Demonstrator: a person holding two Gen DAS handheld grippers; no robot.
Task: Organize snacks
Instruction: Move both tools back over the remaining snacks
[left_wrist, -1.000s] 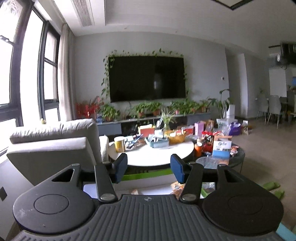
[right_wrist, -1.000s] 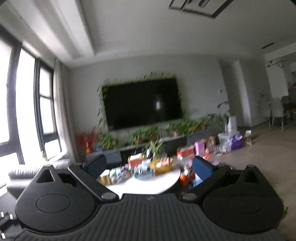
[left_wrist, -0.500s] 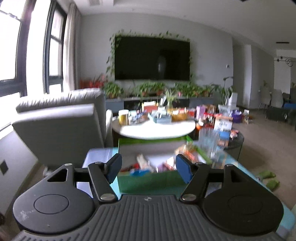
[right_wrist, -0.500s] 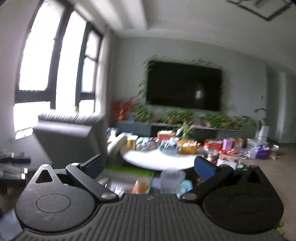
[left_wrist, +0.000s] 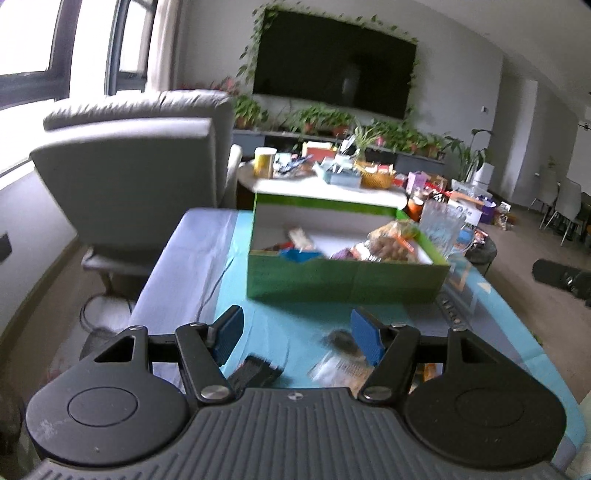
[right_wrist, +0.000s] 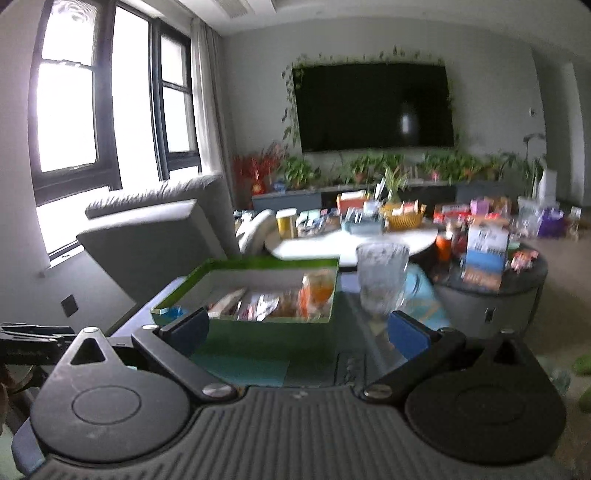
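Filling the middle of the left wrist view, a green box (left_wrist: 343, 273) with white inner walls sits on a table covered in a turquoise cloth (left_wrist: 280, 325); snack packets (left_wrist: 384, 245) lie jumbled inside it, among them a clear bag of brownish pieces at the right end. The left gripper (left_wrist: 297, 334) shows at the bottom of that frame, its blue-padded fingers spread apart with nothing pinched between them; below them, on the cloth, lie a blurred snack wrapper (left_wrist: 340, 365) and a small dark ribbed object (left_wrist: 255, 373). A clear glass jar (left_wrist: 441, 225) stands just right of the box.

Seen from the right wrist view, the same box (right_wrist: 243, 321) lies left of centre with the jar (right_wrist: 380, 280) beside it on the right. The right gripper (right_wrist: 297, 330), at the bottom of the frame, also has its fingers held apart and empty. A grey armchair (right_wrist: 155, 236) stands at the left, and a cluttered white round table (right_wrist: 351, 243) sits behind under a wall television (right_wrist: 373, 107).
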